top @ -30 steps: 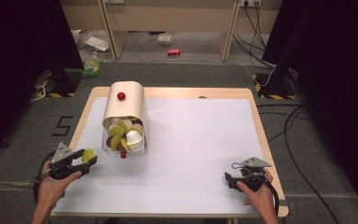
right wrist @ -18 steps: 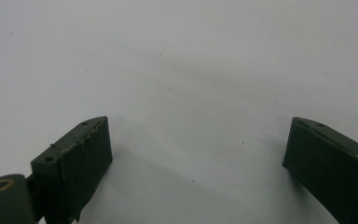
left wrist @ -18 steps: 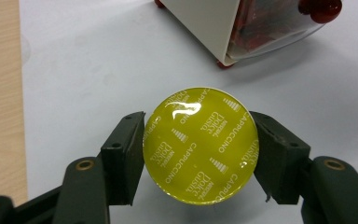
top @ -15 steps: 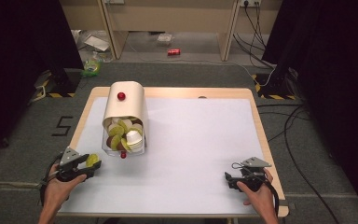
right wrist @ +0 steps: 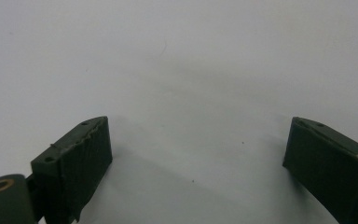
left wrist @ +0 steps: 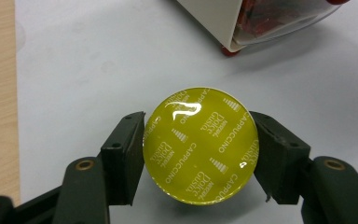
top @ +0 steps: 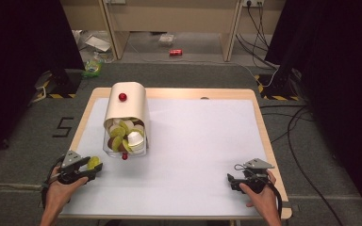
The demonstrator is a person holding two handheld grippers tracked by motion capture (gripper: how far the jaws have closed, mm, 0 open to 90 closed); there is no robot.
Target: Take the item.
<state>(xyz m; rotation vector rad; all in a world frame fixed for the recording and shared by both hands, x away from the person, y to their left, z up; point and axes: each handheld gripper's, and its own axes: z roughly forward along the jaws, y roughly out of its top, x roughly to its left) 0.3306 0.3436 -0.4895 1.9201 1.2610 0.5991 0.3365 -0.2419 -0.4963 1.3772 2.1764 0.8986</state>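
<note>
Leftmost, left hand-held gripper [top: 88,168]: held in the person's left hand [top: 59,188] at the near left corner of the table [top: 193,141]; its jaws are closed part-way onto a yellow capsule [left wrist: 200,144], one jaw pressing each side of the rim.
Yellow capsule: round, with a glossy foil lid facing the left gripper view and white lettering reading "CAPPUCCINO"; it sits between the tips of the left hand-held gripper, above the white table surface; in the high view it shows as a yellow spot [top: 93,163] at the front of that gripper.
Dispenser [top: 126,117]: a cream, round-topped container ahead of the left hand-held gripper and slightly to its right, well apart from the jaws; a red knob [top: 122,97] sits on its top, and its clear front [top: 125,139] shows a heap of yellow, white and brown capsules; a small red piece [top: 124,157] lies at its near lower edge. In the left gripper view, its corner [left wrist: 261,23] stands beyond the held capsule.
Table: wooden-edged, covered by a white sheet.
Right hand-held gripper [top: 231,181]: held in the person's right hand [top: 261,195] at the near right of the table, far from the dispenser; its jaws stand wide apart with nothing between them, and bare white surface lies under and ahead of its fingertips [right wrist: 81,154].
</note>
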